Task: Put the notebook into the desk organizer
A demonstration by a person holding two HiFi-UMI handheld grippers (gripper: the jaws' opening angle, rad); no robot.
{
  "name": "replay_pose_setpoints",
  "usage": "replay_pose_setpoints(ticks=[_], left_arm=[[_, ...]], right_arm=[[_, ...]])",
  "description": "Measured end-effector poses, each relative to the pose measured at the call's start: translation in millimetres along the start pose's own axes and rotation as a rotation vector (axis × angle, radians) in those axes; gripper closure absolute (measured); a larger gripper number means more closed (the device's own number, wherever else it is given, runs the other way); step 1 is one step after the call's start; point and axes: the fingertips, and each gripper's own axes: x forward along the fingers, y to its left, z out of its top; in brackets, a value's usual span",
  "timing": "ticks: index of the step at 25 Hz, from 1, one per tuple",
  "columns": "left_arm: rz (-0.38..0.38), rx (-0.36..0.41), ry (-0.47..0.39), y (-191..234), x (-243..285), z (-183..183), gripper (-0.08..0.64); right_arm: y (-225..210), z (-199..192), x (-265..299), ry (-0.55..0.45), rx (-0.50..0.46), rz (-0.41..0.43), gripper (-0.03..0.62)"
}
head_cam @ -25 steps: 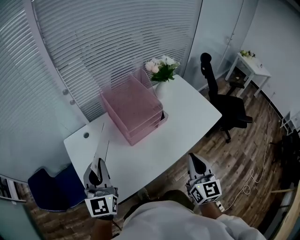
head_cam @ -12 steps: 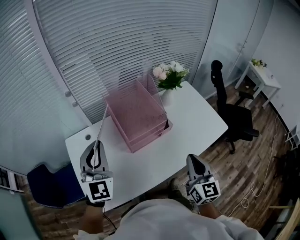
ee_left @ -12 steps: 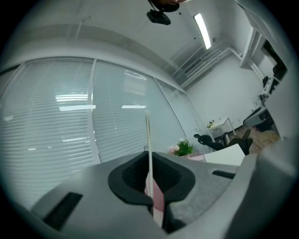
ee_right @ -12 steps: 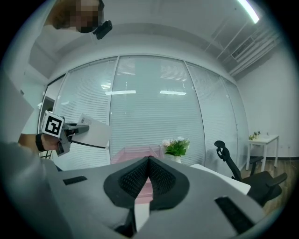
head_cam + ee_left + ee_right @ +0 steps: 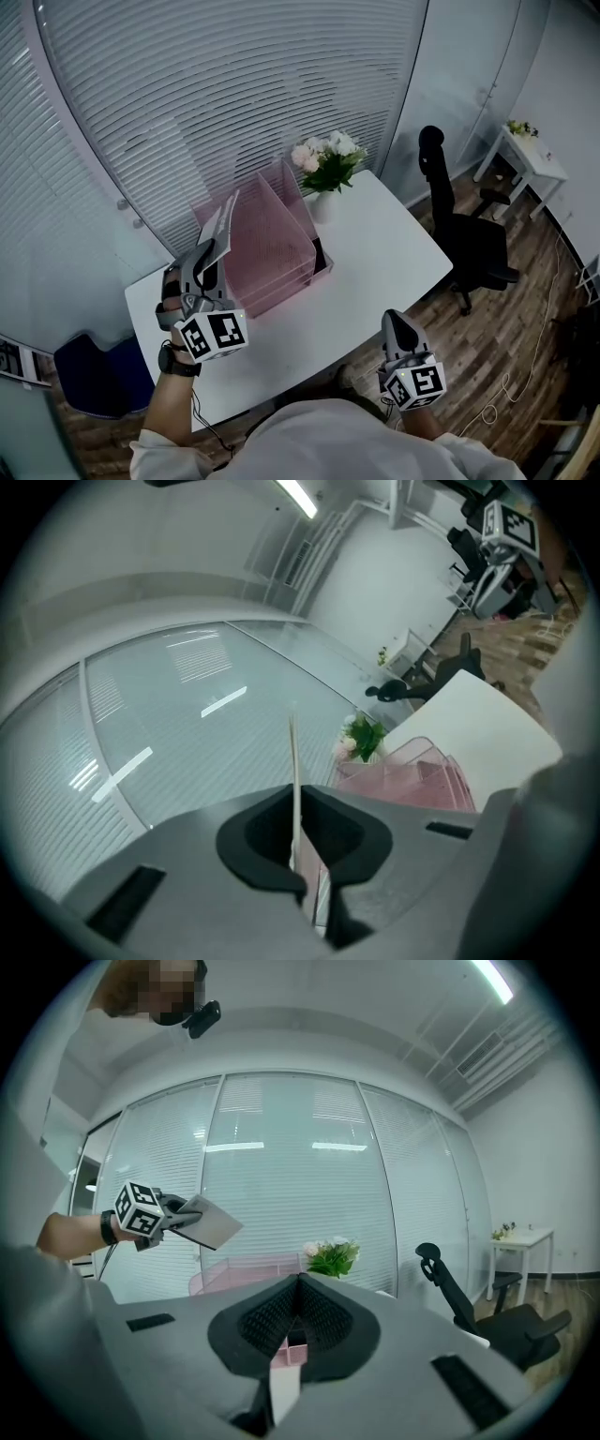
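Note:
A thin grey notebook is held up in the air by one edge, my left gripper shut on it. It hangs just left of the pink clear desk organizer on the white table. In the left gripper view the notebook shows edge-on between the jaws, with the organizer beyond. The right gripper view shows the notebook tilted above the organizer. My right gripper is low by the table's front edge, shut and holding nothing.
A vase of flowers stands right behind the organizer. A black office chair is at the table's right end, and a small white side table stands further right. White blinds back the desk. A blue object sits on the floor at left.
My left gripper has lifted the notebook from near the table's front left corner up and forward to beside the organizer. The right gripper has barely moved.

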Motion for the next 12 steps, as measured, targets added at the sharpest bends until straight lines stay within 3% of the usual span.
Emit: replay_pose_setpoints(ticks=[4,12], left_arm=[[-0.036,0.132,0.085,-18.0,41.6,0.2,0.543],[-0.181,0.3,0.234,-68.8,108.7,-18.6,0.543]], right_arm=[[-21.1,-4.6,-1.7,0.008,0.012,-0.024,0.58],[-59.5,-9.2,-3.6,0.014,0.028,-0.073,0.58]])
